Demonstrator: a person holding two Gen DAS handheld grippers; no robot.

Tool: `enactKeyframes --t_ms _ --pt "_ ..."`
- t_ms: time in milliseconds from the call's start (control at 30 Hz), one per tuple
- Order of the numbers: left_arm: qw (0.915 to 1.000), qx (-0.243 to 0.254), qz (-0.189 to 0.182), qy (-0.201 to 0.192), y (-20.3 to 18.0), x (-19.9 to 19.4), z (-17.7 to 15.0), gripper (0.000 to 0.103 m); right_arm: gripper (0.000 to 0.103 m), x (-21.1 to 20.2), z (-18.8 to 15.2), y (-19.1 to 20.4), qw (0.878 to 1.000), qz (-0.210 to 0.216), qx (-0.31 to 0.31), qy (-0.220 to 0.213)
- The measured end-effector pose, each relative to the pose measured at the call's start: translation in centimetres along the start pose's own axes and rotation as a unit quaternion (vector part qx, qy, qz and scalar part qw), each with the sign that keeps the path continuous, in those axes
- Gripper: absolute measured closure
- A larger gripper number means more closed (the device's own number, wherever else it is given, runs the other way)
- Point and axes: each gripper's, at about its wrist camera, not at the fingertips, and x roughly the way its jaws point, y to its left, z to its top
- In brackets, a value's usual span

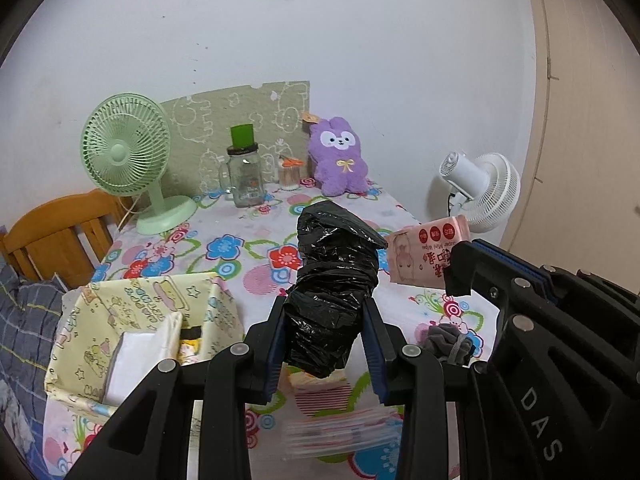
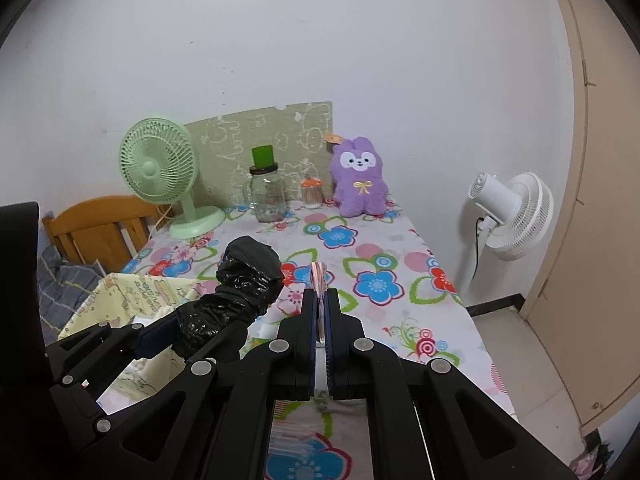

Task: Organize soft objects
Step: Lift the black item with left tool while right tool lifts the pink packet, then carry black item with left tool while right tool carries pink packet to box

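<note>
Left wrist view: left gripper [image 1: 326, 334] clamps crumpled black plastic bag roll [image 1: 334, 280], long axis along fingers; yellow fabric bin [image 1: 132, 300] lies down-left; right gripper [image 2: 319, 310] pinches pink wipes pack [image 1: 426, 254].

At the centre of the left wrist view we see a crinkled black plastic bag roll [image 1: 334, 280], standing upright and lifted above the counter. Right of it hangs a pink wipes pack [image 1: 426, 254], printed side toward us. A grey scrunchie [image 1: 446, 340] lies lower right; a yellow fabric bin [image 1: 132, 320] sits lower left.
</note>
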Motion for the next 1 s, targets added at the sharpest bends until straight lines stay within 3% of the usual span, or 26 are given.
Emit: enactKeyframes --t_ms 1000 --pt "0.9977 -0.046 0.042 -0.026 8.0 -3.1 0.4 0.068 0.097 0.4 2.4 8.2 0.996 0.069 -0.047 -0.006"
